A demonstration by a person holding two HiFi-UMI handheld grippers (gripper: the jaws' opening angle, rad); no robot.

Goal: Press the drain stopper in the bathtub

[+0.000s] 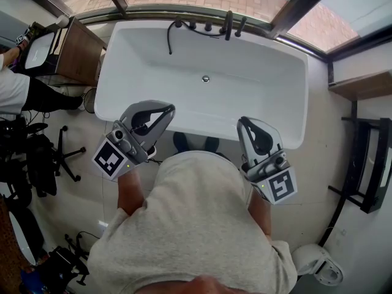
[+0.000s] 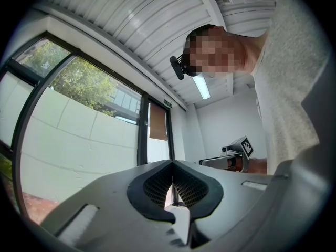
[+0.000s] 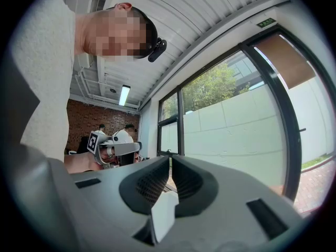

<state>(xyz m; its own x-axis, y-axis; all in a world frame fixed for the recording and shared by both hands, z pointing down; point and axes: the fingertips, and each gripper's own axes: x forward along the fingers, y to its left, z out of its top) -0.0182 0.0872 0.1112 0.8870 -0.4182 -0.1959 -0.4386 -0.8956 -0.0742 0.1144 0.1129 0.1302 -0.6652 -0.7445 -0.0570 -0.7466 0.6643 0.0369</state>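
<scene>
Looking straight down from the head view: white bathtub fills the top half. The drain stopper sits on the tub floor, roughly mid-tub and a bit toward the 12 o'clock rim, where the dark taps and a black hose are.

Both tools are held up over the 6 o'clock rim, well apart from the stopper. The left tongs are at about 7 o'clock from the stopper with tips pointing to roughly 2 o'clock. The right tongs are at about 5 o'clock, tips pointing to 11.

The gripper views are both tilted up at the ceiling and windows. In each one the ribbed pads are pressed together with nothing between them, so both are fully closed and empty.

Over at 9 o'clock, someone else's leg is next to a wooden cabinet.
</scene>
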